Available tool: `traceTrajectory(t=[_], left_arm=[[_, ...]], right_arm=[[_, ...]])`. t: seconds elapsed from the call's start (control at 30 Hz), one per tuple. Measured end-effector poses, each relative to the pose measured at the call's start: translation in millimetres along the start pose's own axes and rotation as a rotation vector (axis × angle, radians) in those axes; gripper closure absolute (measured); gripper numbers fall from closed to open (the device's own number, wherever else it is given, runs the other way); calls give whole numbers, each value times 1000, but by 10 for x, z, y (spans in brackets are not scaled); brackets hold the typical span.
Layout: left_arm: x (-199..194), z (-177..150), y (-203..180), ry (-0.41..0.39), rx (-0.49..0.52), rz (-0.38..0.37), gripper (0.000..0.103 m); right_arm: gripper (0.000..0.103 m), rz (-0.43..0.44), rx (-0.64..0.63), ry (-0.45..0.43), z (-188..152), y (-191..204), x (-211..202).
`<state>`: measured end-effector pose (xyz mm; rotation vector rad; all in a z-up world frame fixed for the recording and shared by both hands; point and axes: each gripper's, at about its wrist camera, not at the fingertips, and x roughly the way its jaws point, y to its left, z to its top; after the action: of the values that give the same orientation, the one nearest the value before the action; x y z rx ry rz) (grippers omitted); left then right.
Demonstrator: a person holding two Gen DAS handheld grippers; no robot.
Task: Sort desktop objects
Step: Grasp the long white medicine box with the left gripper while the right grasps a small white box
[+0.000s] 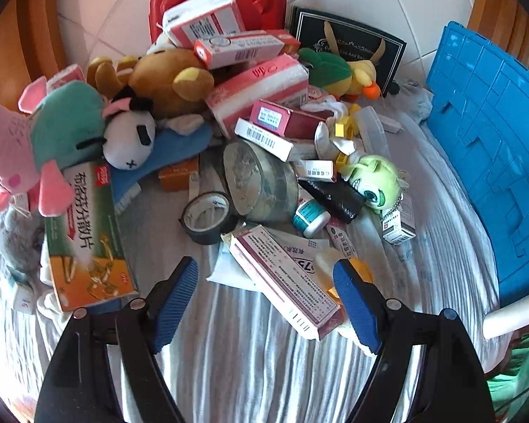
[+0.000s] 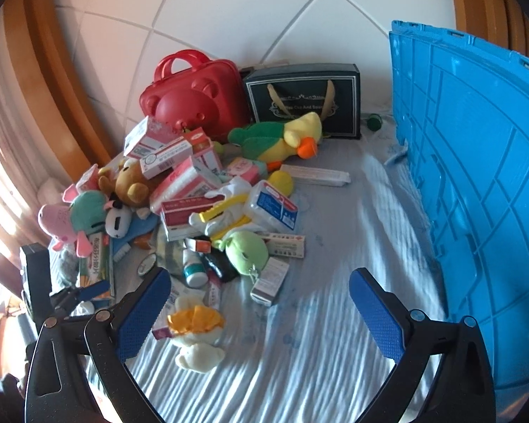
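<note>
White tiled wall (image 2: 229,17) behind, striped cloth (image 2: 317,317) on the desk — toys and medicine boxes heaped left of the blue crate (image 2: 476,176). Left gripper (image 1: 266,303) and right gripper (image 2: 261,310) — fingers wide, holding nothing.

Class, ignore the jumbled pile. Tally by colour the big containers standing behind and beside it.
Red bear-face case: 1
Black gift bag: 1
Blue plastic crate: 1
Total: 3
</note>
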<state>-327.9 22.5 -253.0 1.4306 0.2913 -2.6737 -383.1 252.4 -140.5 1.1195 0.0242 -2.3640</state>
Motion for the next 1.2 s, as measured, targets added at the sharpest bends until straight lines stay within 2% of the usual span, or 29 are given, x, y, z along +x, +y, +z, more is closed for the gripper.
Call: traceTrajectory(t=[0.13,0.2,0.3,0.37,0.43,0.47,0.53,0.57,0.6,0.67,0.7,0.77,0.83,0.93,1.07,1.2], left_arm=[[247,-56,-96,48,0,36,24],[378,-80,-48,85,-32,31,24],[483,-148,49,115,-77,29,24],[516,-196,72,129,-74,32,24],[564,-240,95,146,-60,23,24],[578,-257,112,149,-60,12,24],[592,-273,138,154,-59,-7,26],[596,-270,138,159,-54,-20,31],[599,-261,127,165,-44,-33,35],[622,-256,77,175,-9,-57,49],[625,-256,56,170,9,-57,50],[624,-257,36,165,26,-82,63],[620,-266,45,165,35,-111,69],[590,-240,108,175,55,-157,83],[386,-194,153,149,138,-187,86],[205,-142,238,129,169,-210,86]], right_arm=[[0,5,-28,86,-69,-39,360],[1,13,-39,129,-96,-46,576],[11,12,-49,189,-103,-45,915],[15,-11,-47,245,-102,-46,1179],[31,-27,-35,301,-119,-46,1408],[36,-38,-29,324,-132,-47,1500],[61,-64,-18,359,-155,-44,1641],[64,-79,-12,375,-171,-41,1698],[65,-77,-5,388,-185,-38,1735],[66,-86,-2,390,-201,-23,1762],[66,-90,4,386,-202,-27,1769],[66,-87,20,387,-214,-48,1795],[65,-91,27,406,-273,-65,1847],[68,-105,-3,388,-339,-7,1792],[69,-75,57,329,-400,-46,1532],[72,-56,72,290,-424,2,1214]])
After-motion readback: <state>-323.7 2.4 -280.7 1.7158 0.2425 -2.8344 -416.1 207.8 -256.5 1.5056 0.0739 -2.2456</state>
